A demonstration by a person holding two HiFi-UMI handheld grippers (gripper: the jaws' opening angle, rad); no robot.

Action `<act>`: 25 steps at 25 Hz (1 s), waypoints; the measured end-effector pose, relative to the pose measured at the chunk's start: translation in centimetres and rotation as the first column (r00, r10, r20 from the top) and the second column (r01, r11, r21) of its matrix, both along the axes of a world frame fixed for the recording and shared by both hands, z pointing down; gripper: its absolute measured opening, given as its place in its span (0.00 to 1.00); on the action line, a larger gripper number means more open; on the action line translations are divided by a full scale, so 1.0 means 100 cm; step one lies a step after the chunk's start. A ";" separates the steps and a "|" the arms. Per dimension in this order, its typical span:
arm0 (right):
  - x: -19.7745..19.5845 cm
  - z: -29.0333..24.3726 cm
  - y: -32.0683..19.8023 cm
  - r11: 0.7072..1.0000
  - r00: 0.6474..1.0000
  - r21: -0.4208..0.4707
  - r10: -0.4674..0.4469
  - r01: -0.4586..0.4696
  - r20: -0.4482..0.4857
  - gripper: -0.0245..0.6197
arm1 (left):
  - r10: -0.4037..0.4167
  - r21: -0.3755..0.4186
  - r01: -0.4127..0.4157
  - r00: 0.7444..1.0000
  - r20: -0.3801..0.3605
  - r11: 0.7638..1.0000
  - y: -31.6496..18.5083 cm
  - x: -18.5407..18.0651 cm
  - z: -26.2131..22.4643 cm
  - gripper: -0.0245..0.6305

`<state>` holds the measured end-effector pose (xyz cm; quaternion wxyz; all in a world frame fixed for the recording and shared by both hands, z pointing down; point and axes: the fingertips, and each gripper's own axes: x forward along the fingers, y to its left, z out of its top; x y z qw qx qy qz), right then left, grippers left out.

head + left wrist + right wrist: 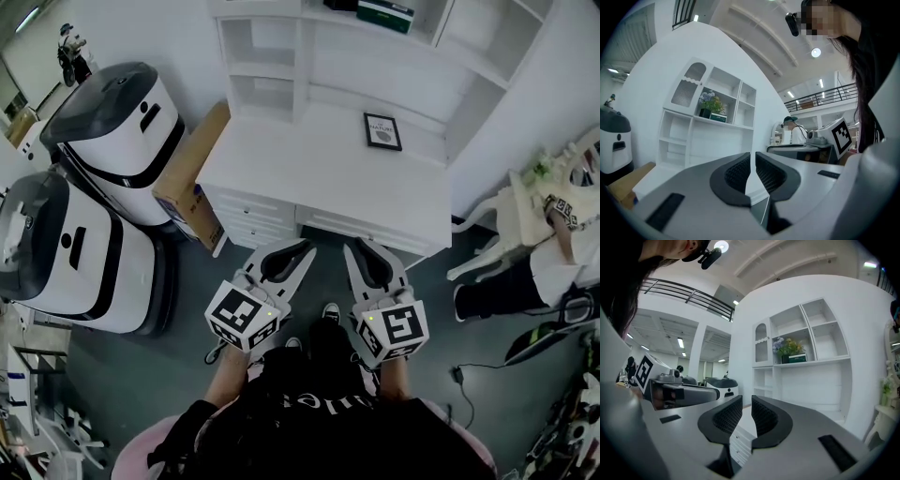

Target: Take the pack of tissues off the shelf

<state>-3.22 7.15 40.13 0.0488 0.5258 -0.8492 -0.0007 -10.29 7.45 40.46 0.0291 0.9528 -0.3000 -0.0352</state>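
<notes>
Task not started. Tissues (385, 14) sit on the upper shelf (427, 49) above the table (309, 164); in the left gripper view they're the green pack (718, 118) just beside a flower pot (704, 113), same in the right gripper view (797, 357). Nothing grabbed or touched. All left to do: reach up, open a claw, grip pack, pull it off.

Left claw (302, 251) has its jaws pressed together with nothing between them (752, 157). Right claw (357, 251) likewise closed and empty (746, 400).

Pose: both held low in front of the body, side by side, tips pointing forward at the table's front edge, short of it. Well apart from the shelf. Frame (382, 131) on the table, untouched.
</notes>
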 end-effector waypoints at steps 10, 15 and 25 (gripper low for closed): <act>0.014 0.005 -0.065 0.999 0.999 -0.003 -0.033 0.033 0.017 0.17 | -0.032 -0.016 0.032 0.999 0.007 0.999 -0.062 0.011 0.007 0.11; 0.041 -0.001 -0.118 0.999 0.999 0.003 -0.052 0.052 0.011 0.17 | -0.039 -0.005 0.039 0.999 0.011 0.999 -0.116 0.039 0.001 0.11; 0.109 -0.016 -0.221 0.996 0.996 0.020 -0.089 0.088 0.024 0.17 | -0.072 0.020 0.072 0.997 0.016 0.997 -0.212 0.109 -0.017 0.11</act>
